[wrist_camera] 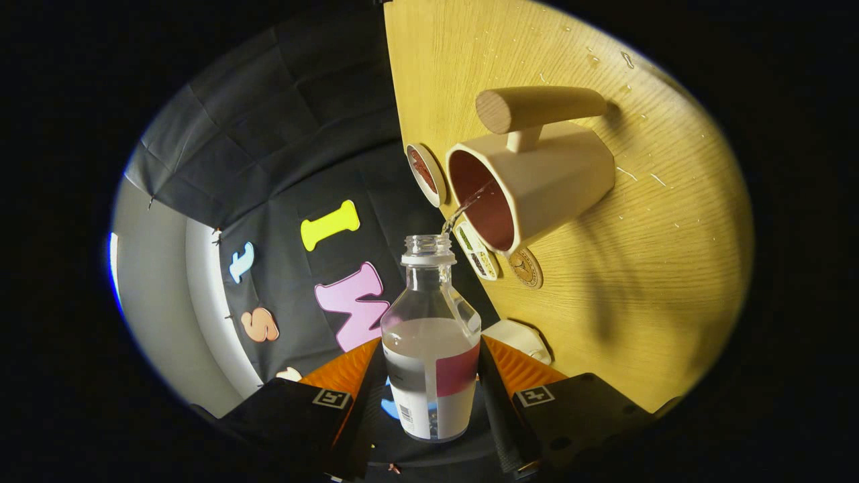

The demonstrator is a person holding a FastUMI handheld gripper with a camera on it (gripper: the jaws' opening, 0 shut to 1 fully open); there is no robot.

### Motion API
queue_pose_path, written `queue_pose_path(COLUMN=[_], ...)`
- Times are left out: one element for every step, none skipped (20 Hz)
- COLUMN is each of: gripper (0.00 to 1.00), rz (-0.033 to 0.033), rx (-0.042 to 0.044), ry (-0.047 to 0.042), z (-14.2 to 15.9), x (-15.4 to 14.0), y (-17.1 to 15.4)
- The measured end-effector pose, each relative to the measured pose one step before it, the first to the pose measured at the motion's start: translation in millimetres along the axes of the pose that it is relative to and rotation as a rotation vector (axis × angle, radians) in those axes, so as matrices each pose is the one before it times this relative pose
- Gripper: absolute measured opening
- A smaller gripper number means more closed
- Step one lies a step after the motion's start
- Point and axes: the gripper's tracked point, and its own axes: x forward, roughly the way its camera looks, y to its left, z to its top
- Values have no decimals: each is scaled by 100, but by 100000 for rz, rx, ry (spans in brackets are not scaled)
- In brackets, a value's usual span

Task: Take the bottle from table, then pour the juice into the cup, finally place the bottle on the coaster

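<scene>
Table (671, 268): a light wood-grain top, seen rotated because the gripper is tipped over on its side. Small pale specks and droplets are scattered across it, mostly toward 1 and 3 o'clock from the cup.

Cup (537, 184): a pale, faceted cup with a dark red inside, standing on the table at about 1 o'clock from the bottle's mouth. A thick round wooden handle (540, 107) juts from its side on a short stem. Its open rim faces the bottle.

Bottle (431, 335): clear glass, uncapped, threaded neck pointing ahead of the gripper toward the cup. A white and red label wraps the lower body. Pale, cloudy juice fills the lower part. A thin stream (463, 209) runs from the mouth at 1 o'clock into the cup's opening.

Gripper (429, 396): closed to a narrow gap, with both fingers pressed against the labelled sides of the bottle and carrying it clear of the table.

Coasters: three small discs lie on the table beside the cup's rim. A round red-centred coaster (425, 173) sits at 12 o'clock from the bottle mouth, a pale printed one (476, 255) at 3 o'clock, and a brown one (525, 268) just beyond that.

White object (520, 339): a small item at the table edge, just past the right finger; what it is cannot be made out.
</scene>
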Motion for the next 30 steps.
queue_pose_path(gripper=[74,74,74,74,74,74,74,74,74,74,74,74,74,74,74,74,74,74,74,74,74,74,74,74,74,74,74,74,74,74], rz=[291,336,284,-67,-121,-82,80,170,430,451,214,126,225,235,26,330,249,3,139,139,2,-200,-19,-114,-45,-75,-217,-123,-74,151], rx=[1112,1084,988,989,947,1024,1101,1205,1173,973,652,669,806,871,659,574,363,329,441,239,53,-50,112,-9,2,-144,-186,-136,23,198], ry=[-554,-364,-196,-135,-128,-3,-451,-581,-733,-570,-327,-222,-219,-311,-318,-363,-439,-214,-35,-70,-93,-83,-1,75,121,129,213,185,21,-70], z=[88,60,72,8,94,-67,184,52,158,87,-2,16,29,-139,-56,-41,-16,65,122,-126,-28,-155,-165,-48,-56,-106,-81,-82,-14,-6], x=[17,8,-1,45,-10,54,-67,-73,-31,22,14,74,26,32,-136,-61,4,96,111,-134,-95,58,25,-26,8,-110,46,31,-60,16], y=[54,56,8,132,-34,52,-56,77,128,130,23,111,143,256,222,162,125,77,95,157,11,9,14,-15,-37,66,-133,-27,27,-12])
